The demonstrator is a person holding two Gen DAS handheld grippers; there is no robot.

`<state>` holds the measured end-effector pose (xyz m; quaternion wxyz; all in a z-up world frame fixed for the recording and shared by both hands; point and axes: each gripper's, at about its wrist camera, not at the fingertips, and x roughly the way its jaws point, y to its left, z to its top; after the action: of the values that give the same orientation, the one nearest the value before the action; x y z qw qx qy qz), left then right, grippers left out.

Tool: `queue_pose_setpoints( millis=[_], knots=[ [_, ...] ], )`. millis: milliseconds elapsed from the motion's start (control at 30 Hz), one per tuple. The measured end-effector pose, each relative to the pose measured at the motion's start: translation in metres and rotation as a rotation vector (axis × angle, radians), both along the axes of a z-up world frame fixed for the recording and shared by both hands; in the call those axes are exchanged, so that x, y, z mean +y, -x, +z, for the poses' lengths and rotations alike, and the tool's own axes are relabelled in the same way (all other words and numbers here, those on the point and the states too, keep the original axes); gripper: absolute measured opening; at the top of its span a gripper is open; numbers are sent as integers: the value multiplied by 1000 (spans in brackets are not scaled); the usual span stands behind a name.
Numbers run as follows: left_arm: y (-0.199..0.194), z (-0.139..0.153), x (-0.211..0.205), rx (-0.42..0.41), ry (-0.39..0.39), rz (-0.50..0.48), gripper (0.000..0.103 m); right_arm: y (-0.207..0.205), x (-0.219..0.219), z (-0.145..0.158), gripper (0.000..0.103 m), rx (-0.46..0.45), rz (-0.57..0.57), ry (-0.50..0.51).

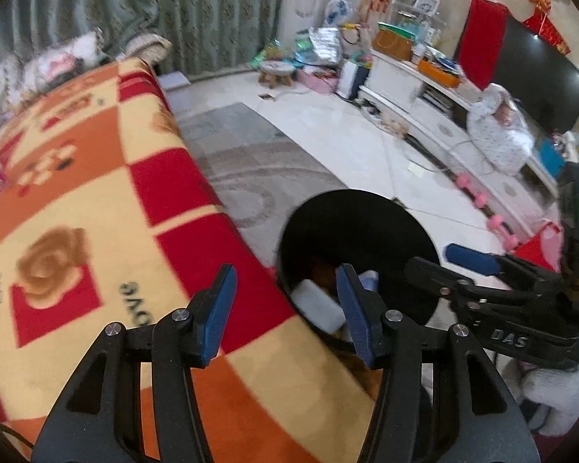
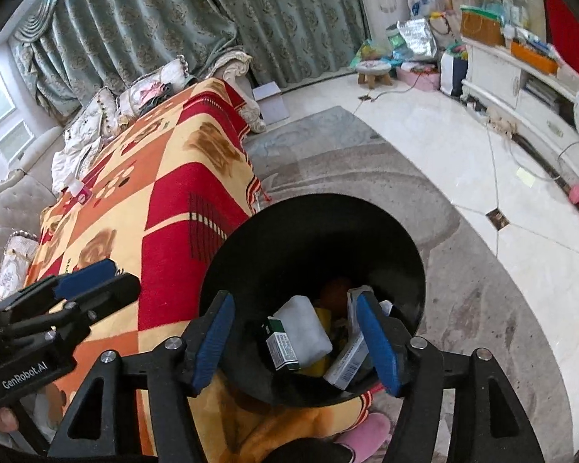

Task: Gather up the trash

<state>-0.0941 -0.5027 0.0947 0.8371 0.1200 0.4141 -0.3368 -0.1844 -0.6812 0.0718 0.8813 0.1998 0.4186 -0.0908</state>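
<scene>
In the left wrist view, the left gripper [image 1: 285, 308] had its jaws open with nothing between them, above the edge of the bed with the red, orange and yellow checked blanket [image 1: 96, 200]. The round black trash bin [image 1: 366, 223] stood on the floor, touching the bed's edge.

In the right wrist view, the right gripper [image 2: 295, 337] hung over the bin, jaws open and empty. A green and white box [image 2: 281, 349], a white pad [image 2: 303, 328] and a white carton [image 2: 347, 362] lay inside.

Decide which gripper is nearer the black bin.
Right. The right gripper hangs directly over the black bin; the left gripper sits beside it, over the blanket's edge.
</scene>
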Motion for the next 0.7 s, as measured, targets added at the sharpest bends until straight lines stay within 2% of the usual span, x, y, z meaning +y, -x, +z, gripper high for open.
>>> queue_pose_setpoints(
  millis=[100, 467, 700],
  knots=[
    [11, 7, 8, -67, -27, 23, 53, 7, 7, 10, 69, -30, -3, 15],
    [25, 37, 52, -120, 70, 58, 53, 29, 42, 47, 77, -126, -28, 135],
    [33, 54, 73, -165, 117, 87, 53, 37, 62, 68, 77, -181, -35, 203]
  ],
)
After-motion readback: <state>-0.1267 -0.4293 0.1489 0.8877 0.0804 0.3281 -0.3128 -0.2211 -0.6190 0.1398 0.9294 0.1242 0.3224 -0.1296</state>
